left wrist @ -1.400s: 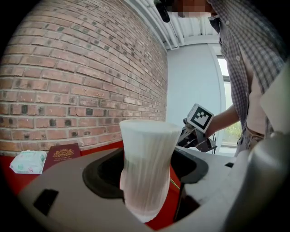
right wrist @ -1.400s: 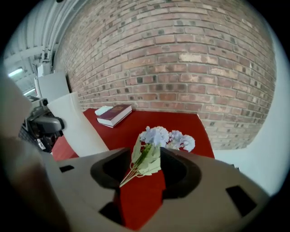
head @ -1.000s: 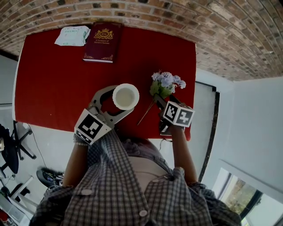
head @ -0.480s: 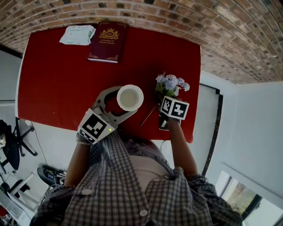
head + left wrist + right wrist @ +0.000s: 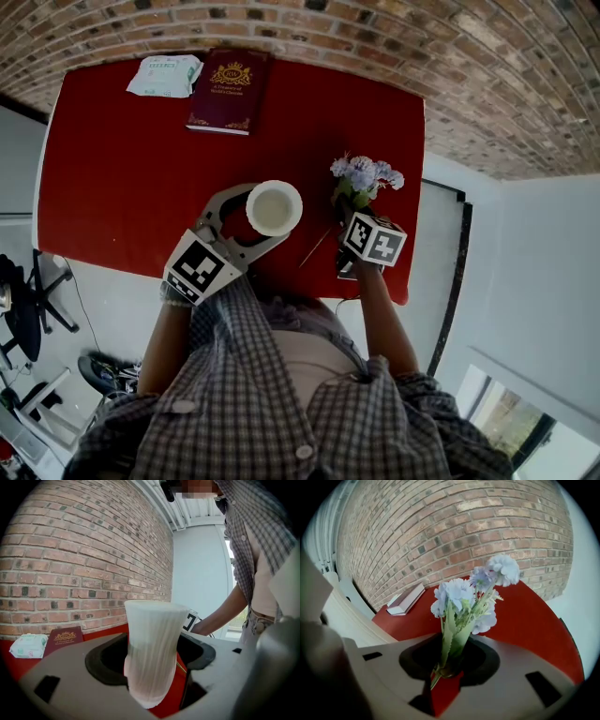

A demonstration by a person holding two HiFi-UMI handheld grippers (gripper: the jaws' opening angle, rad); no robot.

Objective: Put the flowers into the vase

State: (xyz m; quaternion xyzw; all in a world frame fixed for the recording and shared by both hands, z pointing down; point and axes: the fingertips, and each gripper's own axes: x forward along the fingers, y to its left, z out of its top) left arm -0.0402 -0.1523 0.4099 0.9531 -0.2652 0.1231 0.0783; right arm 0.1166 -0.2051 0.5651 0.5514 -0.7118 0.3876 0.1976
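- Left gripper: I read its fingers as closed around the lower waist of the vase. The vase stands near the middle of the counter, mouth up, nothing in it.
- Vase, handling: white, ribbed and rigid-looking. I judge it light and easy to tip, so the steadying hold at the narrow waist is the correct one. Treat it as breakable and add no extra squeeze.
- Flowers: at 3 o'clock from the vase, near it but apart. The pale blue heads point to 12 o'clock, and a thin stem trails toward 7 o'clock over the counter.
- Flowers, handling: light. The heads look soft and crushable, the stems thin and probably springy. Take hold on the leafy stem bundle below the heads, never on the blossoms.
- Right gripper: its fingers have just been closing and pinch that stem bundle under the leaves. Thin stems may slide in a loose pinch, so I would hold firm but moderate pressure.
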